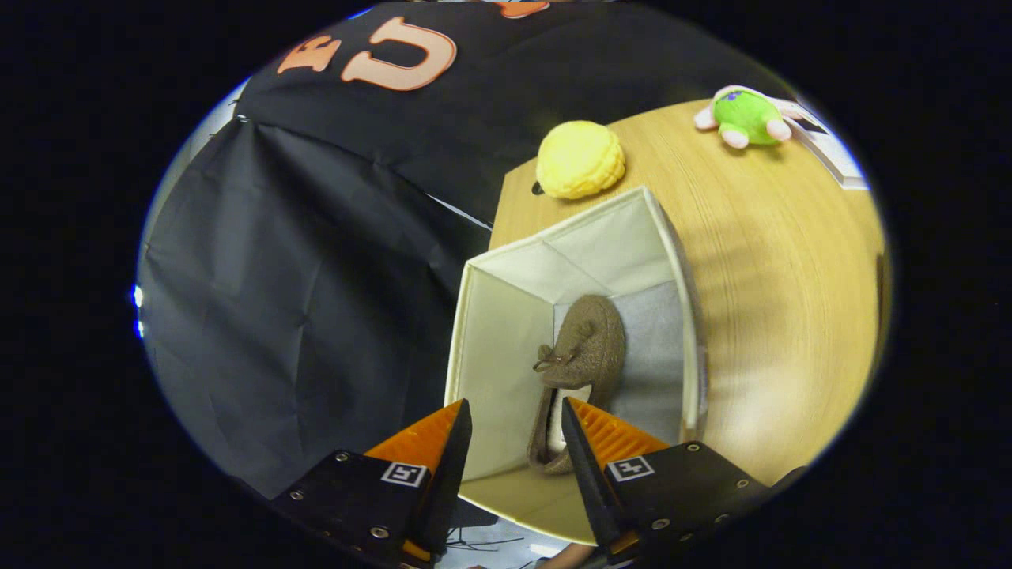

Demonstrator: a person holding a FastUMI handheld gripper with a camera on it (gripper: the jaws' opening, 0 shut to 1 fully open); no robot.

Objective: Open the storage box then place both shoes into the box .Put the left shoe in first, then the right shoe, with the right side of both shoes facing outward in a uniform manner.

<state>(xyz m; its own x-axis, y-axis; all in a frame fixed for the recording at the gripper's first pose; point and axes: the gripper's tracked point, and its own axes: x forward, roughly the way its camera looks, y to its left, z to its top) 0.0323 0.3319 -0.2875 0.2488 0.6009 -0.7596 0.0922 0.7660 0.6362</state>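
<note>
The claw hangs above the near rim of the storage box, its two fingers parted with a moderate gap and nothing held between them. Seen through that gap is the near inner wall of the box and the heel end of a shoe.

The storage box is a pale fabric cube, open at the top, standing on the wooden desk close to the desk's edge beside the black cloth wall. Its floor is a grey liner. One brown shoe lies inside on that floor, a soft furry slipper-like shoe with a small bow on its upper. It runs lengthwise away from the claw, toe toward the far wall, heel toward the near wall, and it sits close to the box's left wall, leaving bare grey floor on the other side. The heel lies just ahead of and below the fingertips, partly hidden by the right finger; the claw does not touch it.

Beyond the box, on the desk, rests a yellow round plush, just past the far corner. Further off lies a green plush toy.
</note>
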